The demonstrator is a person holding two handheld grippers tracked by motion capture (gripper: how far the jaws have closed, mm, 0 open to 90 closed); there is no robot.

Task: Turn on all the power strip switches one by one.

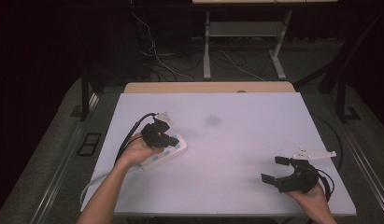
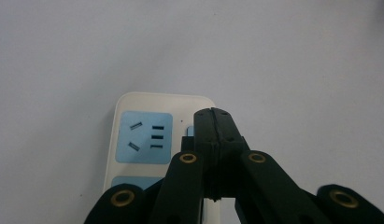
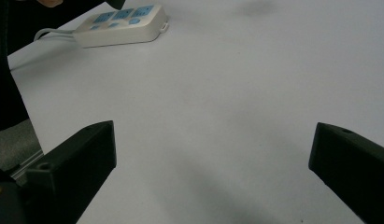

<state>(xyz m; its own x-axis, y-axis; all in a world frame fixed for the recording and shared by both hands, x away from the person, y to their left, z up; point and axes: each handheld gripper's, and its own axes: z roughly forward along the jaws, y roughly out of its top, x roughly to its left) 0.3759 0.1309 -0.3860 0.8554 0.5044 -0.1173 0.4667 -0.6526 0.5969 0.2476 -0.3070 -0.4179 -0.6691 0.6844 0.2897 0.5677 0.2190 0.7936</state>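
Dim surroundings; white table (image 1: 255, 140) evenly lit, soft shadows, slight blur

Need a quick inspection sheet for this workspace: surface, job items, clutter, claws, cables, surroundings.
Surface: white table top, flat, with a faint dark smudge near the middle.
Job's things: white power strip with blue socket faces, lying flat at the left of the table.
Clutter: nothing seen.
Claws: left claw shut, tips over the power strip's top face; contact cannot be told. Right claw open, holding nothing, above bare table at the right front.
Cables: strip's white cord runs off the left front edge; a black cable trails from the left claw.
Surroundings: dark room, grey floor, loose wires and a metal frame behind the table.
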